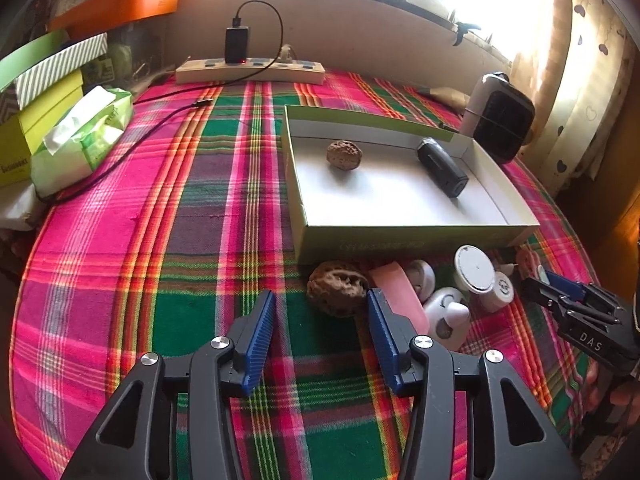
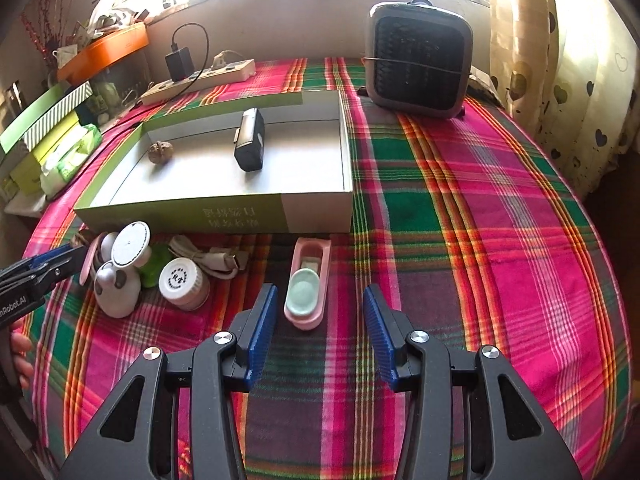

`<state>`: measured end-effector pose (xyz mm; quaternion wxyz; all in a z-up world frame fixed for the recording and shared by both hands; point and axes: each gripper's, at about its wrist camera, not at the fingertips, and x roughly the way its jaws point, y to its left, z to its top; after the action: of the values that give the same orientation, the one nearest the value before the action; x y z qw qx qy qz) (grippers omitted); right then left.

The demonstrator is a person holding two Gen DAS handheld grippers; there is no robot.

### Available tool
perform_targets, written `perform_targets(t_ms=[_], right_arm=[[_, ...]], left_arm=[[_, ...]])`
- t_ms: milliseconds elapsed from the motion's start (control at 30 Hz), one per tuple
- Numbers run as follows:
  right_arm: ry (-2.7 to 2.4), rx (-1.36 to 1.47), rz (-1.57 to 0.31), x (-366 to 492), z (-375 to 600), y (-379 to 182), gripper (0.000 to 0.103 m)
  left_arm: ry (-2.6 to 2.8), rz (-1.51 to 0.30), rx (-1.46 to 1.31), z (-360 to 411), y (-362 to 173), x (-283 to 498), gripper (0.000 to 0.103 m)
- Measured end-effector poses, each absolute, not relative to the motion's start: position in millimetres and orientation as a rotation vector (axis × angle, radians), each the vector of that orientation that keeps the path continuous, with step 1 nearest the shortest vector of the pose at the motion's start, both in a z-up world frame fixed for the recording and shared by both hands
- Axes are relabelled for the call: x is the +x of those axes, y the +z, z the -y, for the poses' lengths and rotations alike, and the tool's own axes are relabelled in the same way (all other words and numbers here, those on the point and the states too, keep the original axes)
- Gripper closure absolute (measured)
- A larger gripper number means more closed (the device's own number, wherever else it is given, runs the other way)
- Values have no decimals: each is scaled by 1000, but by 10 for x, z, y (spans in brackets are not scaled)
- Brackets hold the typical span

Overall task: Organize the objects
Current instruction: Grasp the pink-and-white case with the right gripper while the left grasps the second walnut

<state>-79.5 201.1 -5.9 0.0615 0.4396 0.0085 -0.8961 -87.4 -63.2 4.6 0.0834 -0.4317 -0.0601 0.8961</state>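
Note:
My left gripper [image 1: 322,300] is open, with a loose brown walnut [image 1: 338,288] on the cloth between its fingertips, nearer the right finger. My right gripper [image 2: 320,296] is open too. A pink case [image 2: 306,288] holding a teal dish lies just ahead between its tips, untouched. Behind both stands a shallow green-and-white box [image 2: 216,216] with a second walnut [image 2: 161,152] and a black device [image 2: 250,146] inside. Each gripper shows in the other view: the right gripper [image 1: 540,280] at the right edge, the left gripper [image 2: 76,258] at the left edge.
A cluster in front of the box holds a white mouse-shaped gadget [image 2: 116,288], a white jar [image 2: 180,280], a round white lid [image 2: 130,244] and a coiled cable [image 2: 212,260]. A dark heater [image 2: 418,56] and a power strip [image 2: 200,78] stand at the back. Boxes and a tissue pack [image 1: 80,136] are at the left.

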Motion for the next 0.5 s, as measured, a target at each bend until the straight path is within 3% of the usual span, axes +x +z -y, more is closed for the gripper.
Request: perform_targets(t_ms=[500], right_arm=[[-2740,1327,-84,-879,-1988,-75,57]], left_arm=[[2694,172,-1288,634,48,-994,58]])
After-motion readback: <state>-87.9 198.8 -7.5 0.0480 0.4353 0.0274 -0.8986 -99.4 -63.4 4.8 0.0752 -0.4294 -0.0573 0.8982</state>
